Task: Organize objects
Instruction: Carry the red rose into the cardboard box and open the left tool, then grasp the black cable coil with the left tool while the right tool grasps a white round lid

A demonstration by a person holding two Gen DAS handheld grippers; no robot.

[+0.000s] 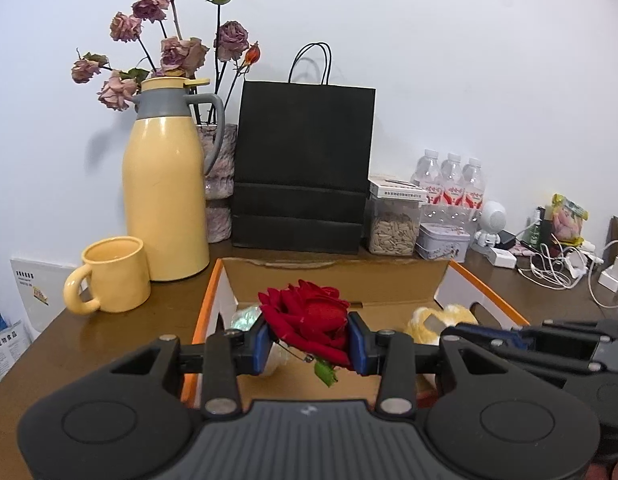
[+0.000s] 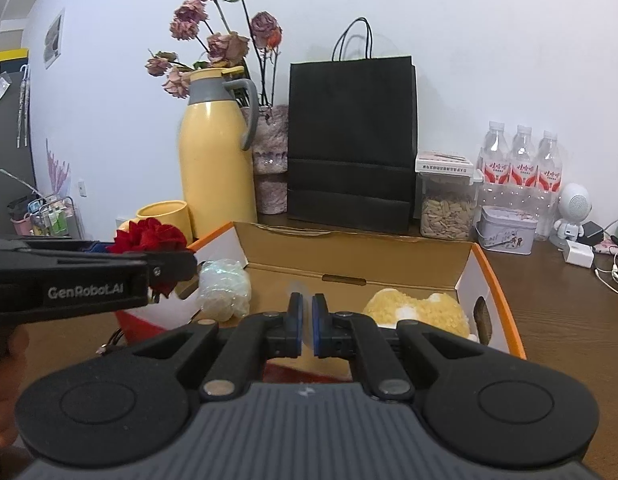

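- The left gripper [image 1: 309, 346] pinches a red rose [image 1: 309, 316] between its blue fingers [image 1: 261, 346], holding it above the near left part of the open cardboard box [image 1: 333, 268].
- The right gripper [image 2: 307, 330] has its fingers pressed together with nothing solid visible between them, over the near edge of the same box.
- Inside the box lie a crumpled clear plastic bag [image 2: 223, 286] on the left and a yellow plush toy [image 2: 421, 310] on the right.
- A yellow mug [image 1: 115, 274] stands on the brown surface [image 1: 121, 332] just left of the box.
- Farther back stand a yellow jug [image 1: 165, 196], a black paper bag [image 1: 303, 168] and water bottles [image 1: 451, 178].
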